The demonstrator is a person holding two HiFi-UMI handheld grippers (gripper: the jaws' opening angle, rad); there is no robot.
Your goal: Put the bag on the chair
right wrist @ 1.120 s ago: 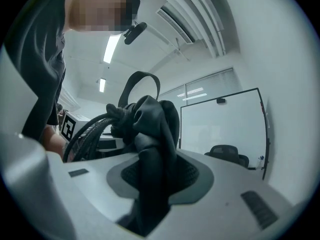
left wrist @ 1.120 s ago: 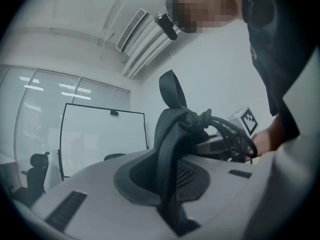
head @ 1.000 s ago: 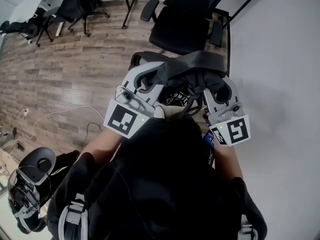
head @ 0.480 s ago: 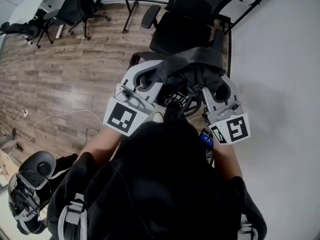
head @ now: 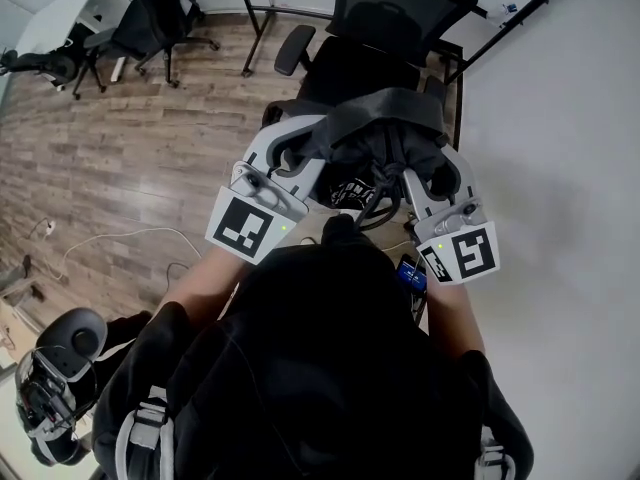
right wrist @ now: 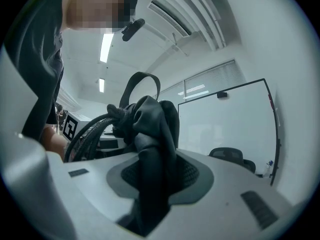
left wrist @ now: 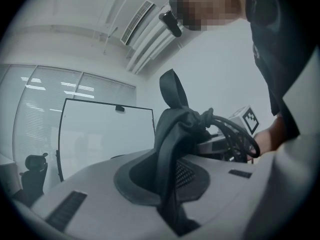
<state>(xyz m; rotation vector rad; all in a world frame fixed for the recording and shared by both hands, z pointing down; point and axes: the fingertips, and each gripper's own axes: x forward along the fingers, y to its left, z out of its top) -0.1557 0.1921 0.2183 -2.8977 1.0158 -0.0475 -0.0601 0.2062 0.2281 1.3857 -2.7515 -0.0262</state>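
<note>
Your left gripper (head: 296, 148) is clamped on a fold of the bag (head: 385, 128); the bag hangs bunched between both grippers, held up close to the seat of the chair (head: 345, 66) ahead of you; your right gripper (head: 432, 163) pinches another fold.

Chair seat (head: 345, 68) bare ahead; armrests (head: 291, 48) flank sides

Office prob. — swivel chairs (head: 390, 28), whiteboard (left wrist: 107, 134) w/ black frame, strip lights (right wrist: 106, 46).
</note>
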